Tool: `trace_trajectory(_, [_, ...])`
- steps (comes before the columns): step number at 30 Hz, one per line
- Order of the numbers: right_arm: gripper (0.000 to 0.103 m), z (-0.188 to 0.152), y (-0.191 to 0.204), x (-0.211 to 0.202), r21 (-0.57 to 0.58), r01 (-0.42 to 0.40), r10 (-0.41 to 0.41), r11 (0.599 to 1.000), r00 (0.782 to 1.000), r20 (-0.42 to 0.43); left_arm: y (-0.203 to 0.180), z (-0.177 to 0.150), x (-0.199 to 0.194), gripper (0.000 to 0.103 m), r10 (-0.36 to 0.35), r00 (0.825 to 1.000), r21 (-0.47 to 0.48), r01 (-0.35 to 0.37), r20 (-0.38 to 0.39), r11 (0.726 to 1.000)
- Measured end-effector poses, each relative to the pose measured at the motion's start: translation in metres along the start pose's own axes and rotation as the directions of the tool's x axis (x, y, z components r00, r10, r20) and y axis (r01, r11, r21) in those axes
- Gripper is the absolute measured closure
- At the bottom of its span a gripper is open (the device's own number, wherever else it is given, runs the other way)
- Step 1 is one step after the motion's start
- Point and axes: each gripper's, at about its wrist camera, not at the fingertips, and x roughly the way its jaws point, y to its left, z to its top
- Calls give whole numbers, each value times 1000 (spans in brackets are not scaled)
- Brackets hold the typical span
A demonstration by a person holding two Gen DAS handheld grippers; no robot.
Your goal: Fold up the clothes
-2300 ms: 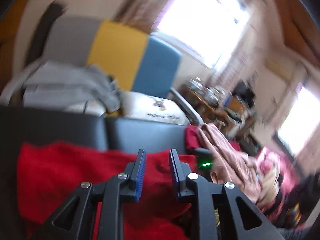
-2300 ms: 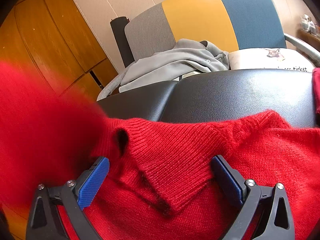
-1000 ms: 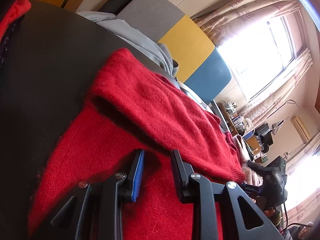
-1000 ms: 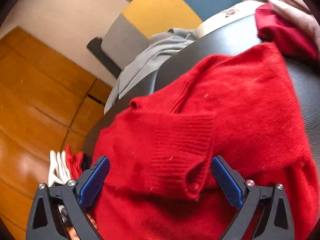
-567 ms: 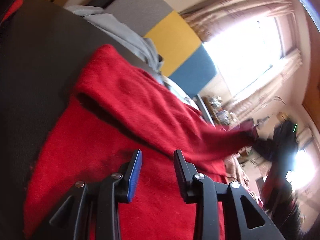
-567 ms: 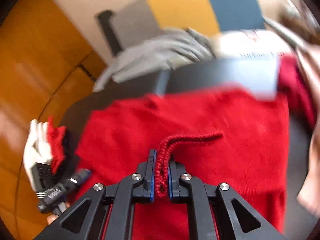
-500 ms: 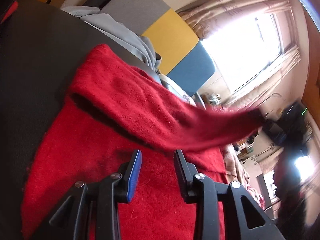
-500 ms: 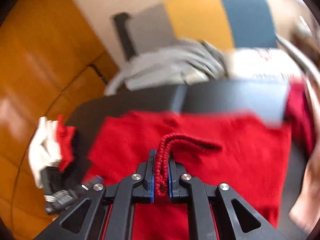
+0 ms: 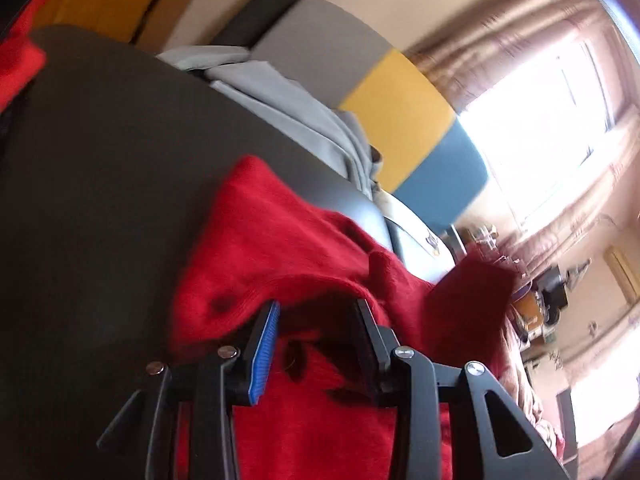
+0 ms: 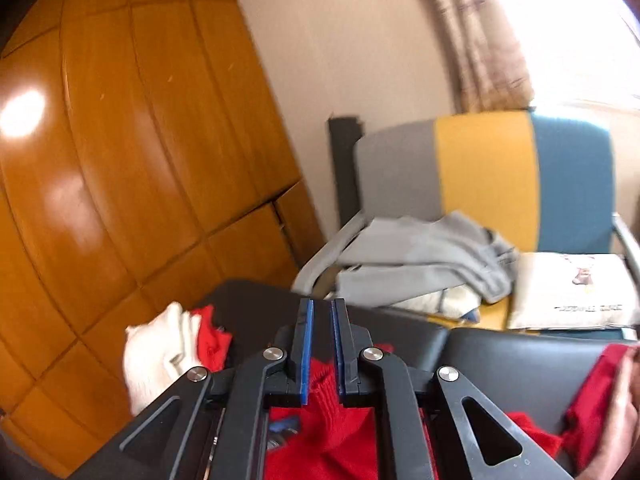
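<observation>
Between the fingers of your left gripper (image 9: pixel 316 312) the red sweater (image 9: pixel 288 240) is bunching up, a raised fold of knit lying across the fingertips; the jaws are opening and the pads are not pressing on the cloth. A second ago the garment was lying flatter on the black padded surface (image 9: pixel 100 184); now one edge is lifting away toward the right of the left wrist view, where it is blurring. Your right gripper (image 10: pixel 322 320), wide apart a second ago, is now clamping a ribbed edge of the sweater deep between its blue pads, near the base of the fingers, and is carrying it high, so the right wrist view is looking over the surface rather than down at it. My judgement: you are drawing one side up and across for a fold, and the fold is not yet laid. The knit is looking soft, fuzzy and limp, likely to sag and slip. Further off, a grey garment (image 10: pixel 424 264) is lying crumpled on a chair (image 10: pixel 488 168) with grey, yellow and blue panels, beside a pale cushion (image 10: pixel 568 292). Orange glossy wooden panelling (image 10: pixel 120 160) is closing the background.
</observation>
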Motion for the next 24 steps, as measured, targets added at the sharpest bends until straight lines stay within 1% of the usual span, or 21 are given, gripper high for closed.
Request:
trace_trajectory(1, [93,-12,-19,-3,48,16,-16,999,1000,-13,-2,-3,-2,65,-1,1000,18,1,-3,1000])
trace_trajectory(2, [93,-27,-35,1,81,35,-31,996,998,-54,-4,-7,-3,65,-2,1000,36,2,-6,999])
trace_trajectory(3, [89,-42,-50,5,109,57,-46,992,994,-100,-6,-10,-5,64,-3,1000,54,3,-9,999])
trace_trajectory(4, [87,-61,-62,13,143,65,-44,988,988,-146,-8,-14,-6,63,-4,1000,73,5,-11,997])
trace_trajectory(5, [82,-80,-74,21,178,69,-34,982,981,-191,-10,-19,-6,63,-5,1000,90,6,-16,996])
trace_trajectory(6, [67,-103,-86,32,224,68,-13,972,971,-239,-12,-23,-5,62,-2,1000,98,5,-26,995])
trace_trajectory(7, [59,-128,-95,44,266,73,6,961,959,-283,-11,-29,-3,62,2,999,97,2,-42,995])
trace_trajectory(8, [59,-148,-98,55,280,80,12,957,950,-312,-10,-33,2,62,1,998,82,4,-64,997])
trace_trajectory(9, [59,-166,-99,65,286,86,16,954,942,-336,-7,-35,0,62,-3,998,79,8,-61,997])
trace_trajectory(11, [57,-185,-93,86,263,107,-4,959,931,-365,-4,-36,-1,62,-9,998,78,14,-59,997])
trace_trajectory(12, [47,-189,-90,95,242,129,-30,962,926,-375,-3,-36,-1,62,-12,998,78,17,-58,997])
trace_trajectory(13, [32,-192,-86,105,219,154,-60,964,921,-384,-2,-37,-2,62,-16,998,77,20,-58,997])
trace_trajectory(14, [28,-194,-84,112,204,181,-91,962,919,-384,-1,-37,-3,62,-23,998,73,27,-57,997])
trace_trajectory(17, [27,-193,-85,128,164,239,-166,957,916,-365,5,-38,-4,62,-45,998,58,48,-54,997])
trace_trajectory(19, [27,-188,-87,137,128,262,-203,957,914,-351,5,-38,-4,62,-51,997,55,54,-52,997])
trace_trajectory(21, [27,-186,-83,146,76,260,-217,963,909,-355,4,-38,-3,62,-55,997,52,57,-50,997])
trace_trajectory(24, [28,-188,-79,162,27,240,-210,970,893,-398,6,-39,-4,62,-66,997,45,68,-47,997])
